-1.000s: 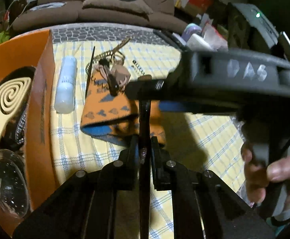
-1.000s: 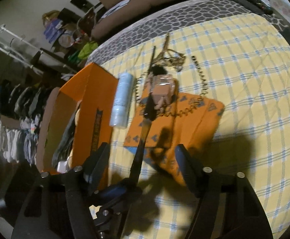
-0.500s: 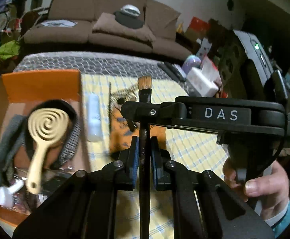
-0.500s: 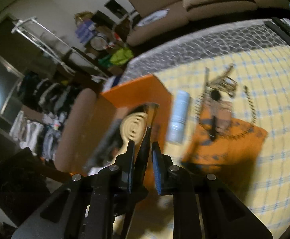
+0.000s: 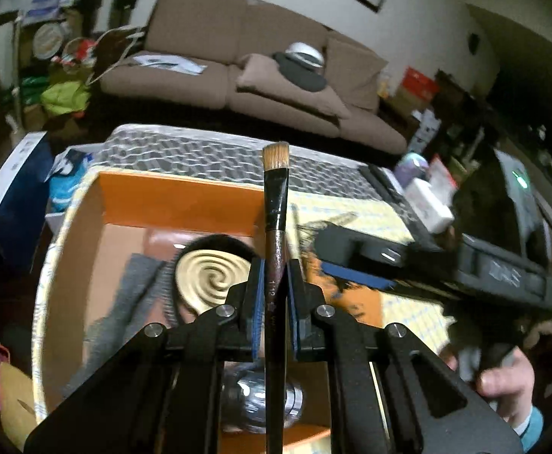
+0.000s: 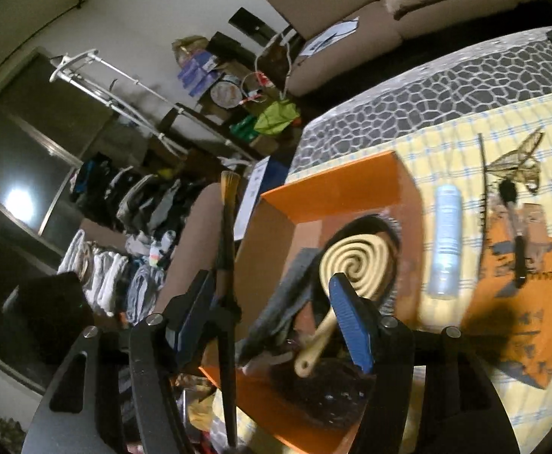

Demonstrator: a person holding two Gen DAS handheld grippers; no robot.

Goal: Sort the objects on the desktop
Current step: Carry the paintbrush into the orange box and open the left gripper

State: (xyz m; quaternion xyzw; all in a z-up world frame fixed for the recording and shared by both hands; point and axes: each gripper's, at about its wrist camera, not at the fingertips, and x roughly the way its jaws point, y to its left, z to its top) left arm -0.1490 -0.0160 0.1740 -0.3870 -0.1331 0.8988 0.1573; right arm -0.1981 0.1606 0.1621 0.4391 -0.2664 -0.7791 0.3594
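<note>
My left gripper [image 5: 275,295] is shut on a dark-handled paintbrush [image 5: 275,234], bristles pointing up and away, held above the orange box [image 5: 177,200]. The box holds a cream spiral hairbrush [image 5: 209,278], a grey cloth and a shiny glass item. My right gripper [image 6: 272,317] is open, its jaws wide apart, over the box's near side [image 6: 336,189]. The paintbrush [image 6: 226,265] stands by its left finger, not gripped by it. In the left wrist view the right gripper [image 5: 355,253] is to the right, jaws off the brush.
On the yellow checked cloth [image 6: 503,125] lie a pale blue tube [image 6: 445,242], an orange patterned pouch [image 6: 529,302] with a black brush, a thin stick, a gold clip and a coil. A brown sofa [image 5: 238,72] is behind.
The right gripper has opened and let go of the paintbrush; the left gripper keeps it. Both grippers have moved left from over the pouch to over the orange box.
</note>
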